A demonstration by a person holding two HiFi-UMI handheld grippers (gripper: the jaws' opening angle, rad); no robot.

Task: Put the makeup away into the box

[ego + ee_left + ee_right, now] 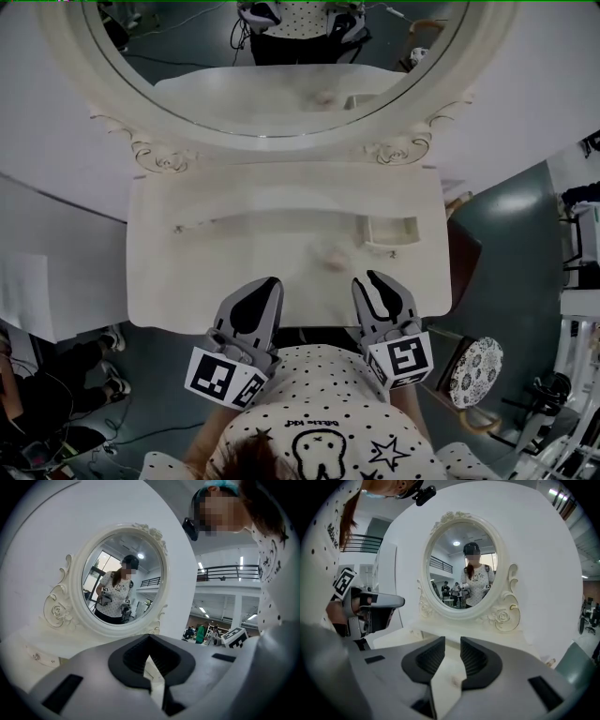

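White table point(187, 281) lies ahead; my left fingers point(133, 660) are clenched, empty; my right fingers point(480, 660) released, pink makeup piece point(453, 681) just beyond them.

Cream dressing table point(234, 253) was smooth, gloss-painted, mirror point(216, 56) glass was shiny, right gripper point(452, 641) was matt grey plastic, its pads point(476, 658) were ribbed and black.

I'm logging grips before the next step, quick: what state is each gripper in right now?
Left gripper: closed, holding nothing.
Right gripper: open, with nothing between its jaws.
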